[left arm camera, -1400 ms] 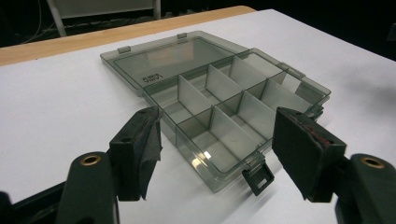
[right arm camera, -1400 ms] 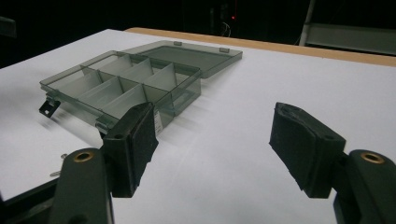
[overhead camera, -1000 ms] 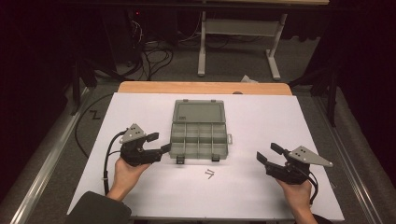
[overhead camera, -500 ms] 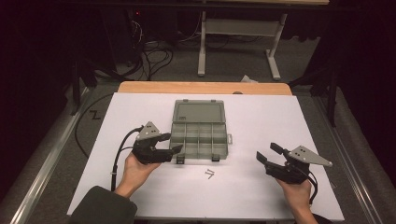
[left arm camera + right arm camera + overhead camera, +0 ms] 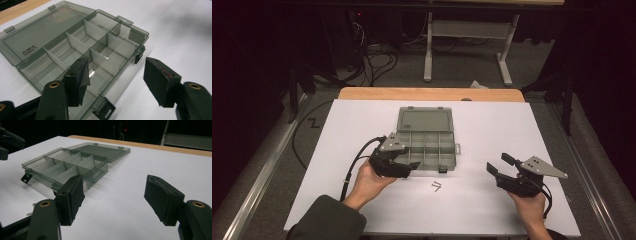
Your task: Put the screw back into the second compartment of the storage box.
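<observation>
Grey plastic box (image 5: 427,145) sits open in the middle of the white table (image 5: 522,130), lid flat behind it. All its little bins look empty. Two small screws (image 5: 436,186) lie just in front, not yet picked up. Left gripper (image 5: 408,169) is beside the box, jaws apart but just been closing on nothing. Right gripper (image 5: 497,165) waits well apart, jaws wide.

Small metal bits (image 5: 436,186) too tiny to ID

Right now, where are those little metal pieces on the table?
In the high view the small metal pieces lie loose on the white table, just in front of the open compartment box, between the left gripper and the right gripper.
</observation>
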`<state>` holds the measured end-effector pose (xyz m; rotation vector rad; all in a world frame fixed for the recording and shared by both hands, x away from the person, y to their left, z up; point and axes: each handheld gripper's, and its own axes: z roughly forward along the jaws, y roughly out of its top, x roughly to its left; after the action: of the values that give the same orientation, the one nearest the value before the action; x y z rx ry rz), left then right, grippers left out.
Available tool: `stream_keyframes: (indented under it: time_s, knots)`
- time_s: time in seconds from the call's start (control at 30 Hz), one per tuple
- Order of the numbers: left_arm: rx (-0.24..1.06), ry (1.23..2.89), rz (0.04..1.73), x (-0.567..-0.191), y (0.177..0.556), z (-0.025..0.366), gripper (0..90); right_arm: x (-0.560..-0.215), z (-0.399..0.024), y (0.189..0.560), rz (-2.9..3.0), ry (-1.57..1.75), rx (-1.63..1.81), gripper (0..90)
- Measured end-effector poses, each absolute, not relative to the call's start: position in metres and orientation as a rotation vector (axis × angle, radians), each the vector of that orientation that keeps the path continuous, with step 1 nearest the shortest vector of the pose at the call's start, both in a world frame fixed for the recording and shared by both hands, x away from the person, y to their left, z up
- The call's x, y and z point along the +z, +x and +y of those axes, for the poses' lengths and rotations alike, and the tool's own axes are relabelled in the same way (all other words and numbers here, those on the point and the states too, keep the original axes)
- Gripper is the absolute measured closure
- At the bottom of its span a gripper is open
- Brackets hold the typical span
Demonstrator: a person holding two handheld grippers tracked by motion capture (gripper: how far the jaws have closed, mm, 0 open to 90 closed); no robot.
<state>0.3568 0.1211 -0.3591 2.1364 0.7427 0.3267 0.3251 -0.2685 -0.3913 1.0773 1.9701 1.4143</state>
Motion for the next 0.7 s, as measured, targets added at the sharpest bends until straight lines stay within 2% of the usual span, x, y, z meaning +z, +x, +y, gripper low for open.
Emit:
stream_keyframes:
  time_s: [0.7]
  knots:
    - [0.276, 2.318, 0.666, -0.358, 0.364, 0.088, 41.6, -0.390, -0.270, 0.324, 1.960, 1.072, 1.416, 33.3]
